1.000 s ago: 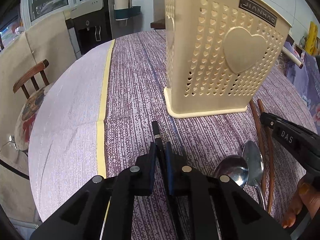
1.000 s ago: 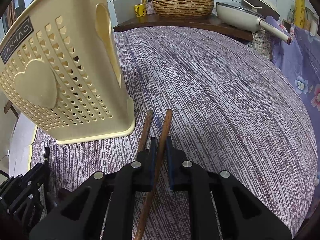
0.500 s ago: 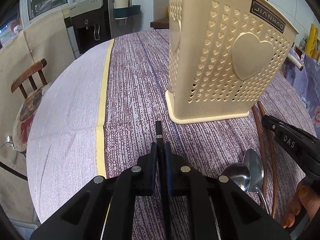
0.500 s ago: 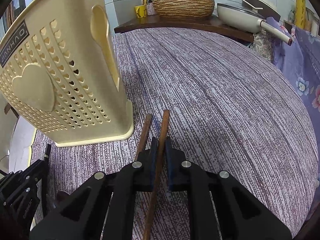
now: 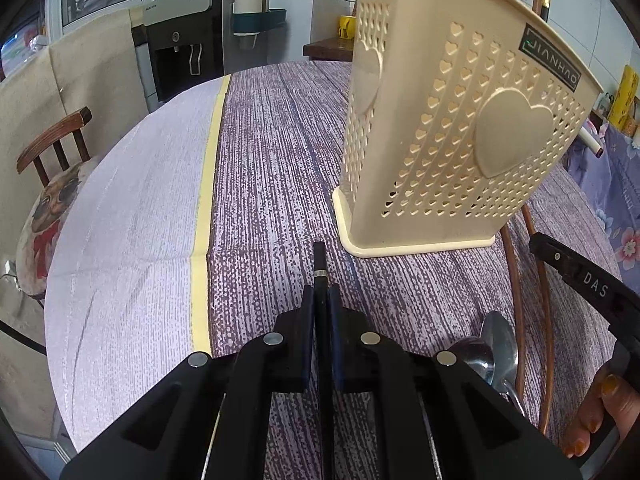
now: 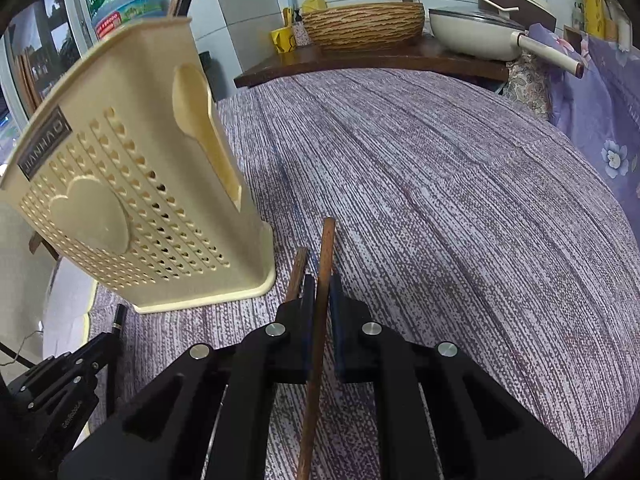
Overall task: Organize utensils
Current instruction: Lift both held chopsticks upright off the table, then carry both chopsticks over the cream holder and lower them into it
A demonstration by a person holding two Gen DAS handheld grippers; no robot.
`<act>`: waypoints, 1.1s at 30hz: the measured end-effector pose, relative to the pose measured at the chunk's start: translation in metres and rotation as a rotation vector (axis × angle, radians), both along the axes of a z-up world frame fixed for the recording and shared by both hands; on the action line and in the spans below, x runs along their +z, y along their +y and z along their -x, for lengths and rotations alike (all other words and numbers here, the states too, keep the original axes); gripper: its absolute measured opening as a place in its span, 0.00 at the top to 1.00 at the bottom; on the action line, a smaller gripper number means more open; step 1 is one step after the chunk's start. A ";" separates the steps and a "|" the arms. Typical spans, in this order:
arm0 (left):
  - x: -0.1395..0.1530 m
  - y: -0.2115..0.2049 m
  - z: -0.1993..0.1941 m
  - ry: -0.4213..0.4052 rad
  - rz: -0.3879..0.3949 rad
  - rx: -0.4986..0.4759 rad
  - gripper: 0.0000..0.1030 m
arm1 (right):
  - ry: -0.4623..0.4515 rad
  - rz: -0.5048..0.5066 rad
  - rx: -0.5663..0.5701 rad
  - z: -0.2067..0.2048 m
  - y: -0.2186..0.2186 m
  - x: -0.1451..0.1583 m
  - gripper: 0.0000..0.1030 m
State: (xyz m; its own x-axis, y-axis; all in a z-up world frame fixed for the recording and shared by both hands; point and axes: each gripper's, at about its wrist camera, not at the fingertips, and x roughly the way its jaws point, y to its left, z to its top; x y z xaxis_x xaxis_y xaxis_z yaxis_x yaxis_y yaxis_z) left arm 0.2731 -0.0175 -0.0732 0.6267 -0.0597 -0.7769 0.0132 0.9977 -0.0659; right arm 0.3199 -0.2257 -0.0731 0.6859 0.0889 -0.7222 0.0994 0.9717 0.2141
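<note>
Holder (image 5: 460, 120) looms nearer; left jaws pinch black chopstick (image 5: 320, 258), right brown chopstick (image 6: 325, 264).

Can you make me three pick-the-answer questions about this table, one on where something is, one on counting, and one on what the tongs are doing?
1. Where do the spoons lie?
A. inside the basket
B. on the tablecloth
C. on the chair

2. How many spoons are there?
A. two
B. four
C. none

3. What do the right tongs do?
A. hang open
B. pinch a brown chopstick
C. pinch a spoon

Answers:
1 B, they rest on the purple tablecloth in front of the cream basket.
2 A, two shiny bowls show side by side.
3 B, the stick sits clamped between the pads.
</note>
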 end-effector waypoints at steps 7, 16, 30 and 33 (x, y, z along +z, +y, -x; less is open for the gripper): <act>0.022 0.006 0.009 -0.067 0.036 0.000 0.92 | -0.093 -0.028 0.003 0.015 -0.009 0.023 0.92; 0.070 0.014 0.033 -0.200 0.070 -0.008 0.92 | -0.257 -0.043 0.046 0.043 -0.017 0.073 0.92; 0.133 0.025 0.078 -0.388 0.113 -0.039 0.92 | -0.409 -0.079 0.148 0.099 -0.027 0.133 0.92; 0.138 0.026 0.083 -0.402 0.121 -0.041 0.92 | -0.417 -0.073 0.156 0.104 -0.027 0.137 0.92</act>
State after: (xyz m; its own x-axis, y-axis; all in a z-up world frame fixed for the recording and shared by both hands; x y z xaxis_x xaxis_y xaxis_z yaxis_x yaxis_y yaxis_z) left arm 0.1902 0.0087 0.0649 0.8739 -0.1667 -0.4566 0.1014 0.9812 -0.1641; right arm 0.2161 -0.2529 0.0637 0.8912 0.2550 -0.3752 -0.1567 0.9492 0.2731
